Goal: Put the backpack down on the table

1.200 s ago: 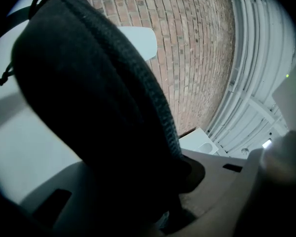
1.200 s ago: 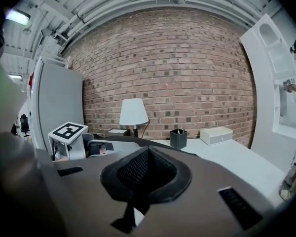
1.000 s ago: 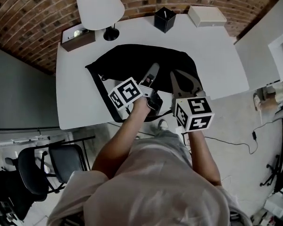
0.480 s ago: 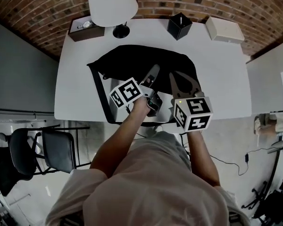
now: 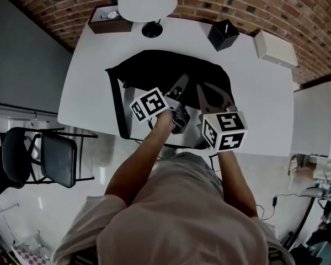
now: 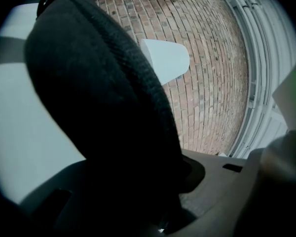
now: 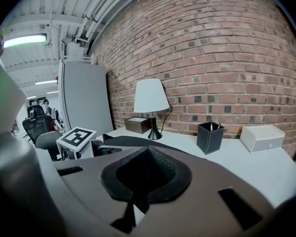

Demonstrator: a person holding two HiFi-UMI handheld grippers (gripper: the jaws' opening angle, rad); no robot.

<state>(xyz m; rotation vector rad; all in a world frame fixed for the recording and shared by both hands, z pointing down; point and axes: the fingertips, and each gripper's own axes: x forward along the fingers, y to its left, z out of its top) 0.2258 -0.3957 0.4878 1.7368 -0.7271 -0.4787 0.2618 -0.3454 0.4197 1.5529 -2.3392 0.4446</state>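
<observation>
Jaws both pinching backpack point(image 5: 154, 68), left gripper point(image 5: 180, 84) level, right gripper point(image 5: 208, 93) tilted down above table point(image 5: 259, 93)

right gripper point(image 7: 147, 179) with grey jaws closed on black backpack point(image 7: 134, 142) fabric, left gripper's marker cube point(image 7: 78, 137) at its left, white table point(image 7: 251, 169) beyond with lamp point(image 7: 151, 98), brown box point(image 7: 136, 125), black pen holder point(image 7: 209, 138) and white box point(image 7: 262, 137) along the brick wall point(image 7: 227, 58)
</observation>
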